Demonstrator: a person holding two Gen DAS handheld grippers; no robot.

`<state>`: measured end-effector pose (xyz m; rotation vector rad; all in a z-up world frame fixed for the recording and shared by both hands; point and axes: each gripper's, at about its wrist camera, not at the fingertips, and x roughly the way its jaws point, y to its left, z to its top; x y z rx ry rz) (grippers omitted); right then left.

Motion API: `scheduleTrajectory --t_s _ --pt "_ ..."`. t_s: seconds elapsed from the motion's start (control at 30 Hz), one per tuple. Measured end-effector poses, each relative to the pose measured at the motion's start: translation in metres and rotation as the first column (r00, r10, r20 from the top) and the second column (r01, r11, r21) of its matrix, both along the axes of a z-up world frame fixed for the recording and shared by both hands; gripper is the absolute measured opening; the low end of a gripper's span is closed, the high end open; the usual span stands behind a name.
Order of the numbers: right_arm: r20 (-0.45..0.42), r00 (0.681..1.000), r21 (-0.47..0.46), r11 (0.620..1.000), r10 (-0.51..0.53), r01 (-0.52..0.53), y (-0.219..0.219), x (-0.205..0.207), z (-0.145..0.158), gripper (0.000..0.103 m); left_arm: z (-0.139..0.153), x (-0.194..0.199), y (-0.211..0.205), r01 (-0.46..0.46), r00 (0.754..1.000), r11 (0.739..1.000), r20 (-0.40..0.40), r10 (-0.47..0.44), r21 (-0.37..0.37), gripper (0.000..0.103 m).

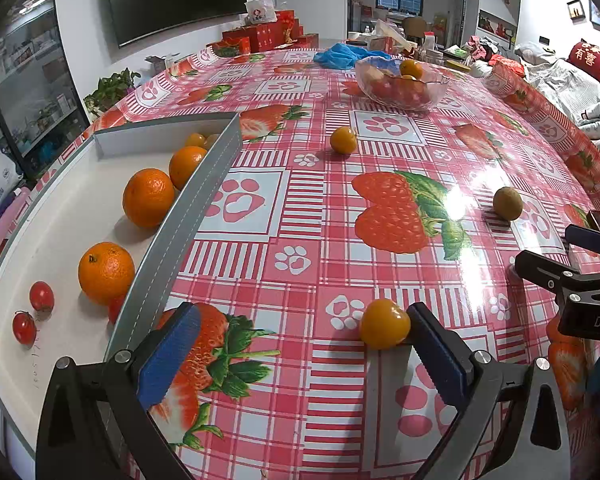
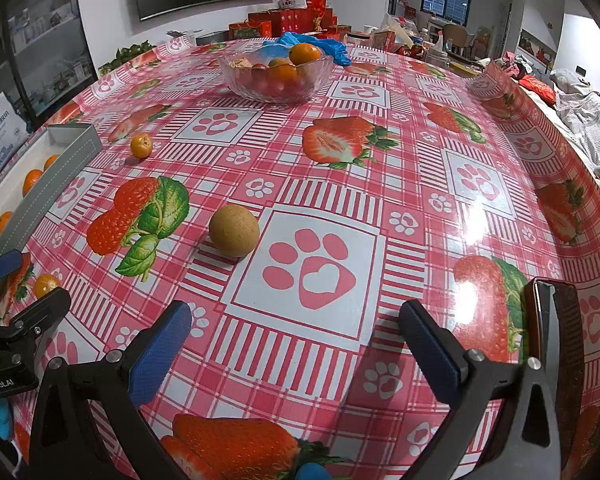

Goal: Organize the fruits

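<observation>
Resting against the inner face of the left gripper's (image 1: 300,344) right blue pad, a small round yellow-orange fruit (image 1: 384,323) sits on the red strawberry-print tablecloth (image 1: 300,240) at about 1 o'clock, the jaws spread wide around it. At 10 o'clock, the shallow grey-rimmed white tray (image 1: 216,168) holds three oranges (image 1: 106,267) and red cherry tomatoes (image 1: 41,296). Spread wide and empty, the right gripper (image 2: 296,344) faces a round tan-brown fruit (image 2: 234,230) at 11 o'clock, with the clear glass fruit bowl (image 2: 276,74) far off at 12

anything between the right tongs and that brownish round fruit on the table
Nothing visible. The right tongs are open over bare tablecloth, and the brown fruit sits ahead and slightly to their left, with only cloth between them.
</observation>
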<state>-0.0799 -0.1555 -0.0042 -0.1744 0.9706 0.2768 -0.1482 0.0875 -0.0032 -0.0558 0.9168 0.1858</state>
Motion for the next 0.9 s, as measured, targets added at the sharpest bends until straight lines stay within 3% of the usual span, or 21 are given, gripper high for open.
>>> scheduleTrajectory --t_s 0.37,0.43,0.57,0.63,0.67,0.7,0.77,0.8,0.9 --pt "-0.035 0.999 0.008 1.000 0.008 -0.008 0.016 0.017 0.003 0.103 0.004 0.005 0.000 -0.001 0.999 1.000 -0.047 0.001 -0.004 0.101" --pt "-0.028 0.999 0.024 0.999 0.033 -0.032 0.024 0.022 0.005 0.100 0.005 0.007 -0.002 0.009 0.999 1.000 -0.053 -0.010 -0.017 0.095" --pt "-0.013 0.998 0.009 0.998 0.056 -0.056 0.037 0.027 0.008 0.081 0.008 0.010 -0.007 0.026 0.998 0.999 -0.062 -0.028 -0.037 0.076" --pt "0.003 0.998 -0.010 0.998 0.066 -0.066 0.039 0.026 0.009 0.062 0.010 0.012 -0.010 0.033 0.997 0.999 -0.065 -0.036 -0.038 0.066" --pt "0.000 0.997 0.001 0.997 0.077 -0.077 0.039 0.026 0.010 0.043 0.011 0.012 -0.012 0.044 0.997 0.998 -0.066 -0.048 -0.051 0.059" --pt "-0.001 0.997 0.015 0.997 0.079 -0.079 0.038 0.026 0.011 0.031 0.012 0.012 -0.014 0.052 0.996 0.997 -0.066 -0.056 -0.054 0.054" --pt "-0.012 0.997 0.046 0.996 0.077 -0.077 0.034 0.027 0.012 0.029 0.013 0.011 -0.019 0.080 0.995 0.995 -0.063 -0.083 -0.056 0.030" --pt "-0.022 0.997 0.073 0.994 0.079 -0.077 0.032 0.027 0.013 0.029 0.013 0.011 -0.023 0.097 0.993 0.994 -0.064 -0.101 -0.059 0.024" --pt "-0.035 0.995 0.114 0.990 0.089 -0.084 0.025 0.023 0.017 0.029 0.015 0.008 -0.026 0.135 0.988 0.985 -0.060 -0.142 -0.107 0.024"
